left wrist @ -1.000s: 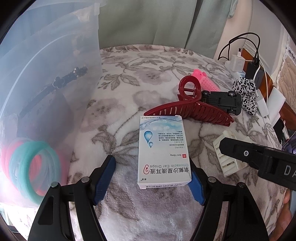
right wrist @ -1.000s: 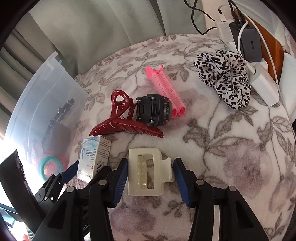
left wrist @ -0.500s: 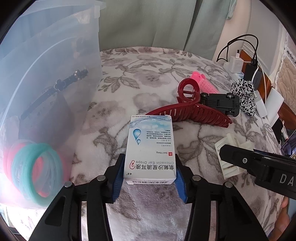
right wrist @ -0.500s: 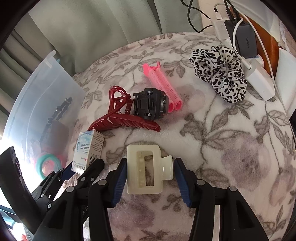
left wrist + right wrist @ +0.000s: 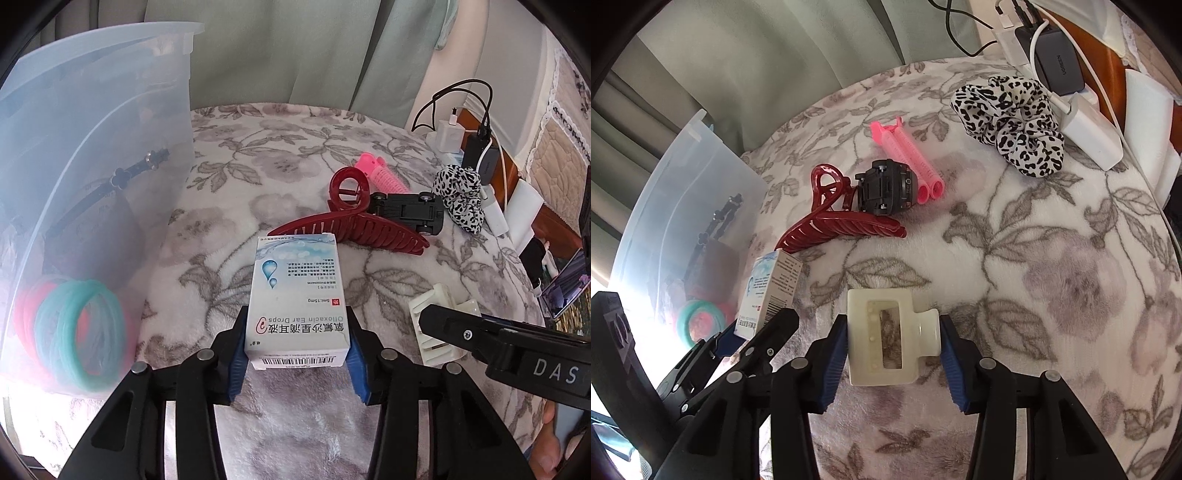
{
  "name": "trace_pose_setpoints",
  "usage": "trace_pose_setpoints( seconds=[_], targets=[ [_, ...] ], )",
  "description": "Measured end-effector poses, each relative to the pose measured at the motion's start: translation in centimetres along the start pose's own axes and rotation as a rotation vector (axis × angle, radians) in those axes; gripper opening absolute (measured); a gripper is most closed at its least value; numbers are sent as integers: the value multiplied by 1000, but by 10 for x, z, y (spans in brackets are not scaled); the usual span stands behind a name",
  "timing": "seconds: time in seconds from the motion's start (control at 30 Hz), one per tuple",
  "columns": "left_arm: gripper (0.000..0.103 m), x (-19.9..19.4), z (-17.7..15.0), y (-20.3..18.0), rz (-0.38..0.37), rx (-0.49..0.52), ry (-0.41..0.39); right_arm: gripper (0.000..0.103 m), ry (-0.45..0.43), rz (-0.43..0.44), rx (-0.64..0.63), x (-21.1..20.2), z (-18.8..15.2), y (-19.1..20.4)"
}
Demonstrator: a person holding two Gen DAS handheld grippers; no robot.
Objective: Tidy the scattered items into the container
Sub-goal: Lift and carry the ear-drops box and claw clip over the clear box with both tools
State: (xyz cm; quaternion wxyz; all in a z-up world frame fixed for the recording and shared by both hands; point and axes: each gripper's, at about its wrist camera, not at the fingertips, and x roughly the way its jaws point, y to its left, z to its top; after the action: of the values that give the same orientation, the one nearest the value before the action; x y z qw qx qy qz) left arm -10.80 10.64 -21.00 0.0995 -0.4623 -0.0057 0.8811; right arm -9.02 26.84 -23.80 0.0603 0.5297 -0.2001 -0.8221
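Your left tool (image 5: 297, 356) was wide apart around ear-drop box (image 5: 298, 295) a second ago; now pads clamped on box's sides, near end raised off floral blanket (image 5: 258, 177); box ready to carry to clear container (image 5: 92, 184) just left, bangles (image 5: 79, 336) already inside; your right tool (image 5: 894, 354) has narrowed onto cream hair clip (image 5: 892, 334), pads touching both sides, so clamped too; box long axis runs along tool fingers, barcode end toward you, far end pointing at red claw clip (image 5: 351, 229); cream clip's spring end points right.
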Motion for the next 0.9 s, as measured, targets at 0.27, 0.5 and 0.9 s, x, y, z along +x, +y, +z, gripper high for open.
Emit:
trace_pose_setpoints(
  seconds=[0.27, 0.5, 0.9],
  targets=[
    [47, -24, -2, -9, -26, 13, -35, 49, -18, 30, 32, -15, -9, -3],
    [47, -51, 0, -12, -38, 23, -92, 49, -78, 36, 34, -43, -14, 2],
    [47, -115, 5, -12, -54, 23, -238, 49, -224, 66, -18, -107, -17, 31]
  ],
)
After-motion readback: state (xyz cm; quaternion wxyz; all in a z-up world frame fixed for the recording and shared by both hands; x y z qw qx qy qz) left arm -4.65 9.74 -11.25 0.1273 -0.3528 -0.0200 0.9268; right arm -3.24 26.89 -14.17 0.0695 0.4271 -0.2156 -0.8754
